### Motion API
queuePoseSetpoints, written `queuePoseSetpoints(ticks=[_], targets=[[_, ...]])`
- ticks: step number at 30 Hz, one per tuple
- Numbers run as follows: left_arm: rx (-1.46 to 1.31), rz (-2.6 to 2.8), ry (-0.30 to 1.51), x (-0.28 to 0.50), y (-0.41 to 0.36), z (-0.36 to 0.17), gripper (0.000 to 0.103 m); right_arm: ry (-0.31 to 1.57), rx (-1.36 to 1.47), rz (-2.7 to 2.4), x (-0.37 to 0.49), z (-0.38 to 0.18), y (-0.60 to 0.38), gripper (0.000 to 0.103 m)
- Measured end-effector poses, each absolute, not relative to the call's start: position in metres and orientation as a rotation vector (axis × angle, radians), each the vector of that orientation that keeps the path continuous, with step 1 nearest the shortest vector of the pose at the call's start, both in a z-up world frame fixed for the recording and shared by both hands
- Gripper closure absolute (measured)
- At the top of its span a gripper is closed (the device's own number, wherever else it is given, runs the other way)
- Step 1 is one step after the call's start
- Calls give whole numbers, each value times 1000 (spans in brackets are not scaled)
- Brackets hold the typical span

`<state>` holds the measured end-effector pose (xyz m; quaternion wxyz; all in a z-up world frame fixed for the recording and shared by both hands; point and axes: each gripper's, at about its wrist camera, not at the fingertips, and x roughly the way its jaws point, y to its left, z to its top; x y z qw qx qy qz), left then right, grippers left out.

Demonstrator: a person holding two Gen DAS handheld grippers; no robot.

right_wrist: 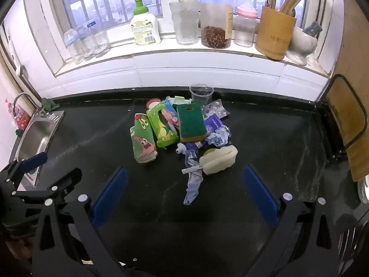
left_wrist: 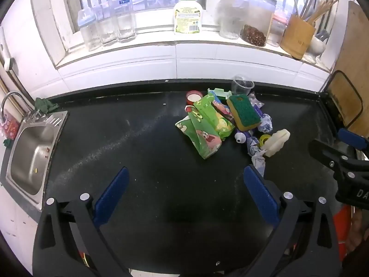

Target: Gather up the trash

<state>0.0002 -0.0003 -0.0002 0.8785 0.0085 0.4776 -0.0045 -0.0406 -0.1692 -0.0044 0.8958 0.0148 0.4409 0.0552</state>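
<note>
Black and faintly dusty, the bench [right_wrist: 265, 138] carries the whole heap of trash [right_wrist: 184, 136] near its back edge, below the white tiled sill; nothing looks collected yet, and no bin or bag shows in either view, so the task seems to stand at its start.

Within the heap, glossy green cartoon-printed wrappers [right_wrist: 144, 142] lie crumpled and half-rolled. A rectangular sponge [right_wrist: 191, 122], coarse green scouring face over soft yellow foam, leans on them. Beside it sit a purple foil packet [right_wrist: 215, 123], a silvery blister strip [right_wrist: 216, 110], a wad of bluish crumpled paper [right_wrist: 219, 136], a twisted strip of the same stuff [right_wrist: 192, 188] trailing forward, a lumpy cream foam piece [right_wrist: 219, 159], a clear plastic cup [right_wrist: 201, 93] upright behind, and a red cap [left_wrist: 193, 97].

Both grippers hover short of the pile, fingers spread wide and empty: the left gripper [left_wrist: 185, 196] over bare bench, the right gripper [right_wrist: 184, 198] with the paper strip's tip lying between its blue padded fingers [right_wrist: 110, 194], untouched.

A steel sink [left_wrist: 32, 152] lies far left; jars and a soap bottle [left_wrist: 188, 13] line the sill.
</note>
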Motion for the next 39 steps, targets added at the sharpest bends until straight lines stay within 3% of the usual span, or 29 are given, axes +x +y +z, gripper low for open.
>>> queuePoseSetpoints(ticks=[39], targets=[[22,-10,1001,-1,-1,-4,7,930,49,120,-41,-7,-169,6]])
